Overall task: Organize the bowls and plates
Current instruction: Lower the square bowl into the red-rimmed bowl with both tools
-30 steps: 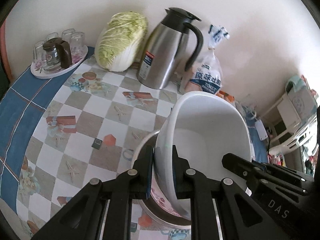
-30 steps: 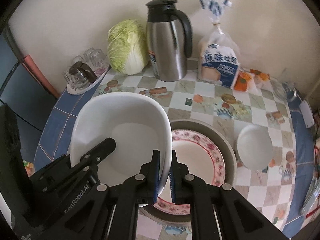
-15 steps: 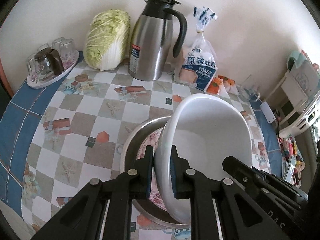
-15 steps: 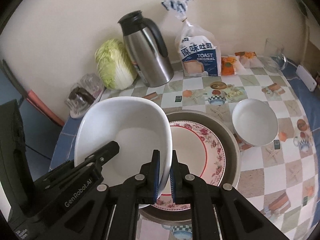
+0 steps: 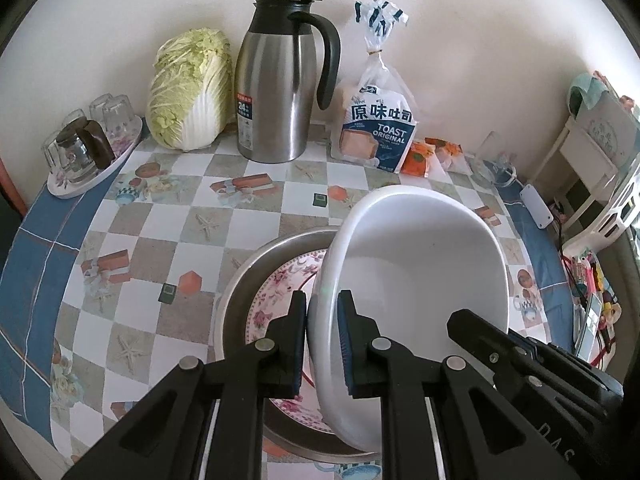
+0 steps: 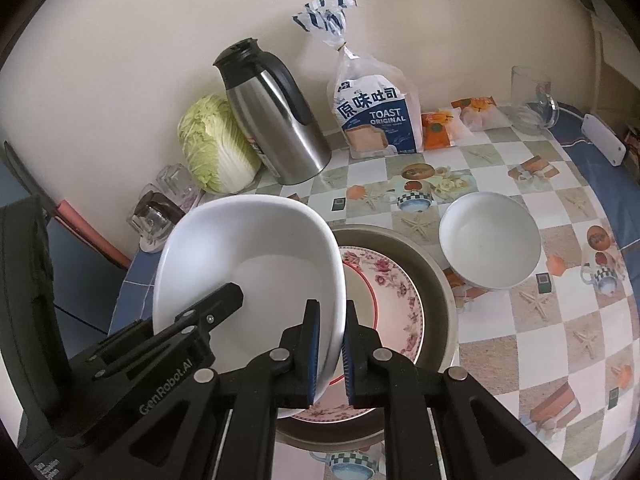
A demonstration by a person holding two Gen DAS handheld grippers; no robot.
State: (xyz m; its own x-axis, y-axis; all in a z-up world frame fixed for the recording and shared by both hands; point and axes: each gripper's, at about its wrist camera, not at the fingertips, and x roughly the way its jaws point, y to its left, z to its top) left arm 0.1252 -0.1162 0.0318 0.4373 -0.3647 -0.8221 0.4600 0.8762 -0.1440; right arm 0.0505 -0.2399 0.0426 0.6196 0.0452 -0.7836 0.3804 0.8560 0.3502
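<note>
Under the white bowl (image 5: 420, 264), the floral plate (image 6: 394, 300) lies half hidden.

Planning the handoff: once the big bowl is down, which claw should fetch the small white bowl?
Right. Left claw and right claw pinch the large white bowl; the right, jaws opening on its rim, is nearer the small white bowl.

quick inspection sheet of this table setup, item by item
surface: round table, checkered cloth with a blue border.
job's things: large white bowl over floral plate in metal basin; small white bowl beside.
clutter: napa cabbage, thermos jug, toast bag, glasses tray.
grippers: left gripper clamps the bowl rim; right gripper jaws opening, rim between them.
cables: nothing seen.
surroundings: wall, white rack.
</note>
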